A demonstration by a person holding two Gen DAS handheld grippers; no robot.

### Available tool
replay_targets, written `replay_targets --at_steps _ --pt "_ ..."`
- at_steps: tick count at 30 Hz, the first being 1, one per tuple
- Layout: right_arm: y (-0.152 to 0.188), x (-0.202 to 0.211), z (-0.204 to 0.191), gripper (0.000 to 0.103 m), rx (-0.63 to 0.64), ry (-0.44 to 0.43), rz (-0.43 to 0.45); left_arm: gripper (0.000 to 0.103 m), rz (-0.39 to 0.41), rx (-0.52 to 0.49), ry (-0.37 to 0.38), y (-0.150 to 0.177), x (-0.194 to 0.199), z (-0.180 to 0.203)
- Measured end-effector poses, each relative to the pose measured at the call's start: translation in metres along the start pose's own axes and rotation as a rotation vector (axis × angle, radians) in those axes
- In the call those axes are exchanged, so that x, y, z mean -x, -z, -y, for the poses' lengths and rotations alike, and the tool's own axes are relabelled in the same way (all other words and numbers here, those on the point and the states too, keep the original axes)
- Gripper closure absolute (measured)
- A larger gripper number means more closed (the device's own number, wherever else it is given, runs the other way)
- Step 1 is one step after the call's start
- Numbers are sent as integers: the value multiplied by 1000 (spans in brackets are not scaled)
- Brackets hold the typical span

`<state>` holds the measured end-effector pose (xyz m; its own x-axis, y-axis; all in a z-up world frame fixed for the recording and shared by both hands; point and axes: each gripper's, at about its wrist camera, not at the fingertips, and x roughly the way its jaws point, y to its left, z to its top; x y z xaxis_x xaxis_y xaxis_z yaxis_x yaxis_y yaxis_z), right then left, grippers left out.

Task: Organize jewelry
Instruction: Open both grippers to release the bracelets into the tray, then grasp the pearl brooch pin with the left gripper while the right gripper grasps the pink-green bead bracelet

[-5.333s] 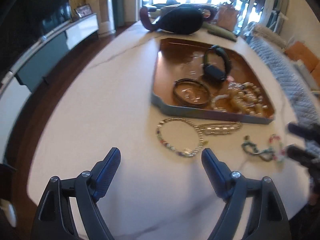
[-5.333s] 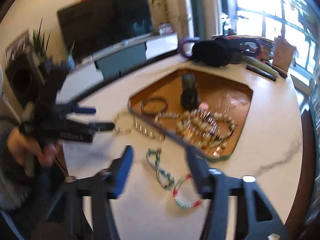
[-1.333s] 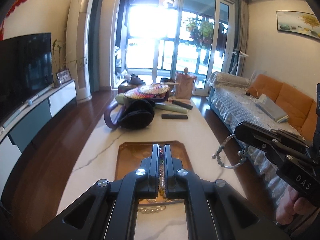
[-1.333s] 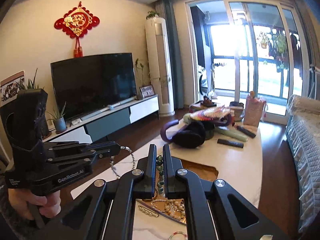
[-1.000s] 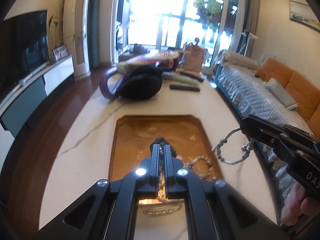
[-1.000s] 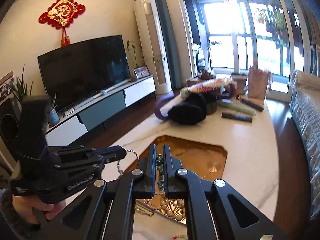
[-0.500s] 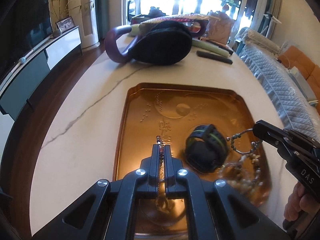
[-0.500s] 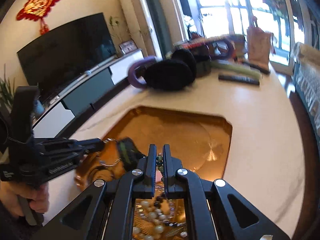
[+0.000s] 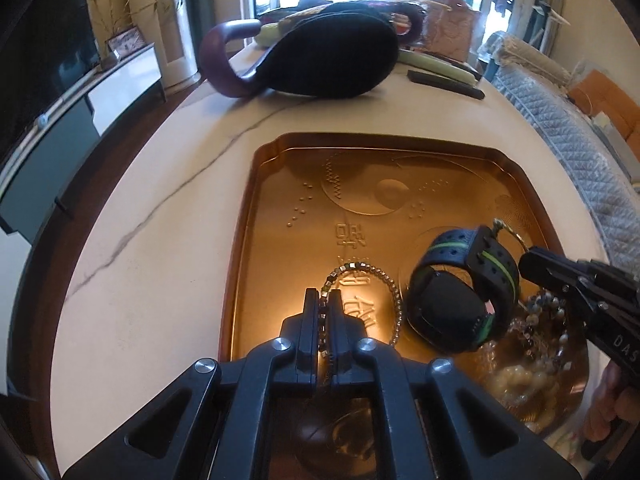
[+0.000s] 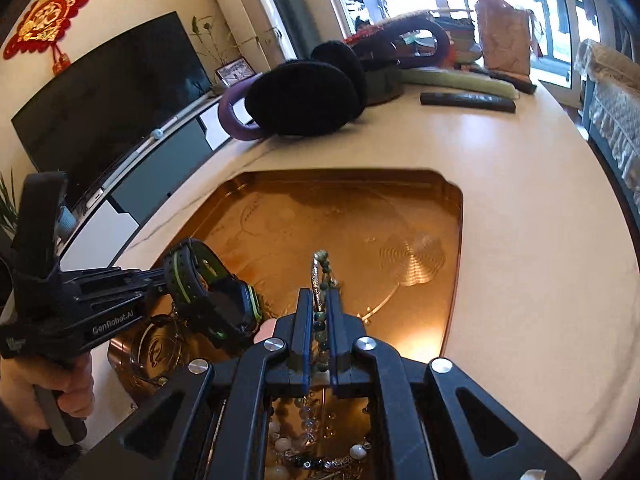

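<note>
Looking down along my left gripper (image 9: pixel 324 300), I see its jaws nearly together and just starting to part, with a thin beaded chain bracelet (image 9: pixel 374 276) still running between the pads; the rest of the chain loops out in front and lies on the floor of the copper tray (image 9: pixel 276 216). My right gripper (image 10: pixel 320 300) is also over the tray, jaws opening, a green-beaded bracelet with a metal band (image 10: pixel 322 276) standing between them. The gap looks a little wider than the bracelet, though I cannot tell whether one pad still touches it. Its far end pokes out past the fingertips over the tray's bare middle.

A black watch with a green stripe (image 9: pixel 460 292) lies in the tray between the two grippers, just beside the chain loop. Pale and dark bead bracelets (image 10: pixel 304 440) are heaped in the near right corner under my right gripper. The tray sits on a white marble table (image 9: pixel 160 240); black earmuffs (image 9: pixel 332 60) and a remote (image 10: pixel 466 101) lie at its far end.
</note>
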<state>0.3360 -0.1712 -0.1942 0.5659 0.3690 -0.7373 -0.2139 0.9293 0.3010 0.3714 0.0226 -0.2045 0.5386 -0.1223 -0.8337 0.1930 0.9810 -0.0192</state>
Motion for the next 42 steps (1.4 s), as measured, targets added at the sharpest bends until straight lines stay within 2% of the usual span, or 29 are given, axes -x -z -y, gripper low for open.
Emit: replay_targets --at_steps 1,2,3,4,6,11,15,20,24,27,30,35,37,39,42 --pt "0 5 0 70 -8 -8 12 92 2 -17 -32 0 1 3" --pt "0 10 -1 47 -10 -14 27 85 8 -29 -61 1 5 6" --pt "0 18 -2 29 -11 -17 50 62 12 -29 -63 1 9 8" --pt "0 27 -4 26 -2 -15 73 37 21 -25 -60 3 14 9" --pt "1 37 -8 26 16 -17 84 25 62 -18 -72 6 27 11" --pt "15 67 -9 24 31 -22 94 23 107 -2 -74 17 59 22" --pt "23 93 0 24 36 21 103 21 125 9 -49 28 90 33" --pt "33 129 19 24 -47 30 132 20 124 35 25 41 128 45" --pt "40 150 20 24 -70 27 160 18 181 37 -4 46 164 40" --pt "48 156 13 24 -33 16 155 16 193 71 13 53 180 29" --pt "67 164 -2 24 47 42 148 14 192 117 29 63 182 18" --pt "98 175 -15 24 132 91 145 14 179 63 -12 93 160 16" --pt "108 177 -14 26 128 73 136 14 143 46 -10 103 146 16" --pt "114 174 -15 28 154 91 118 14 78 36 12 111 130 17" --pt "118 161 -21 40 212 88 69 15 4 23 64 116 111 21"
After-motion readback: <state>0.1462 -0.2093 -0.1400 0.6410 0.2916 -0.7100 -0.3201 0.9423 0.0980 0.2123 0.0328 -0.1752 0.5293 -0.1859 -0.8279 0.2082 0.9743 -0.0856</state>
